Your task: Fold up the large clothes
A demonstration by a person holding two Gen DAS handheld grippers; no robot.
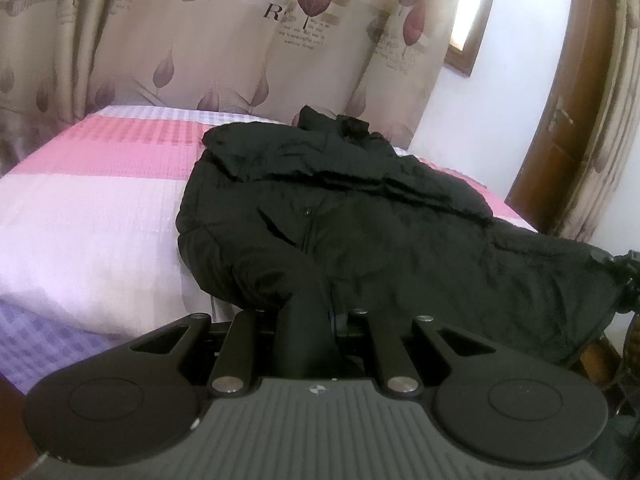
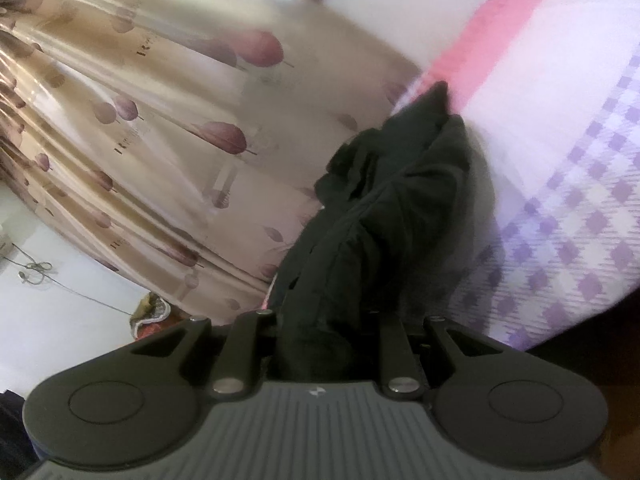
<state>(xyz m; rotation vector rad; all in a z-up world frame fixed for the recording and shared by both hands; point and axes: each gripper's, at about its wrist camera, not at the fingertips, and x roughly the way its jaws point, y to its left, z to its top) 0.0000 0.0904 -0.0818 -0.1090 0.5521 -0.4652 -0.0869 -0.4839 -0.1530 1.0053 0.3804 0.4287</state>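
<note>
We have our left gripper (image 1: 310, 322) and right gripper (image 2: 320, 340) each clamped nearly closed on the hem of the bulky black padded coat (image 1: 340, 216), which sprawls ahead of us across the pink-and-lilac checked bedspread (image 1: 92, 208). By our reckoning the folding has barely begun.

Matte black left gripper (image 1: 308, 320) and right gripper (image 2: 320, 320) (ribbed grey housings, silver pivot screws)
</note>
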